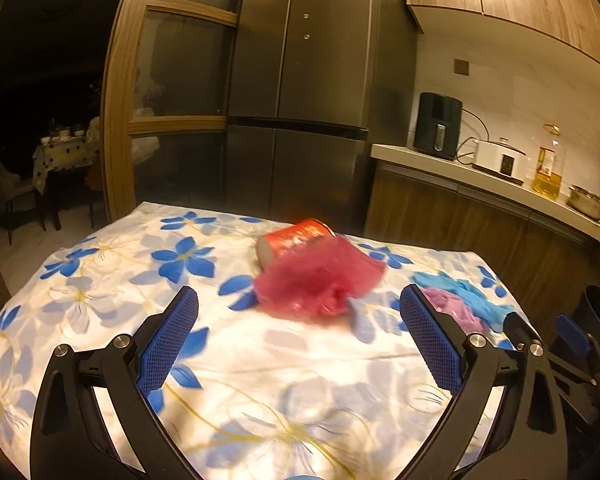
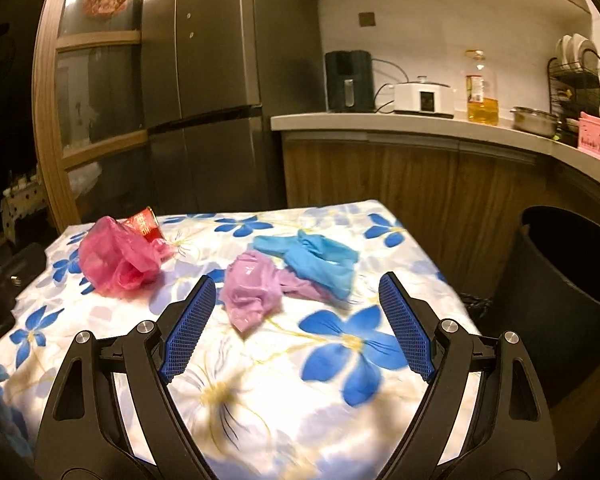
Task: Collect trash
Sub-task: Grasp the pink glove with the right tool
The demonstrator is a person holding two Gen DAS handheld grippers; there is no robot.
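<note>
A crumpled pink plastic bag [image 1: 320,280] lies on the flowered tablecloth [image 1: 260,380], with a red can [image 1: 296,238] on its side just behind it. My left gripper [image 1: 298,304] is open and empty, just short of the pink bag. In the right wrist view the pink bag [image 2: 116,260] and red can [image 2: 146,222] are at the left. A lilac bag [image 2: 256,290] and a blue bag [image 2: 316,258] lie mid-table. My right gripper [image 2: 296,292] is open and empty, with the lilac bag between its fingertips, a little beyond them.
A black trash bin [image 2: 560,280] stands off the table's right edge. A dark fridge [image 1: 300,100] stands behind the table. A counter [image 2: 420,124] at the right holds an air fryer, a cooker, an oil bottle and a pot.
</note>
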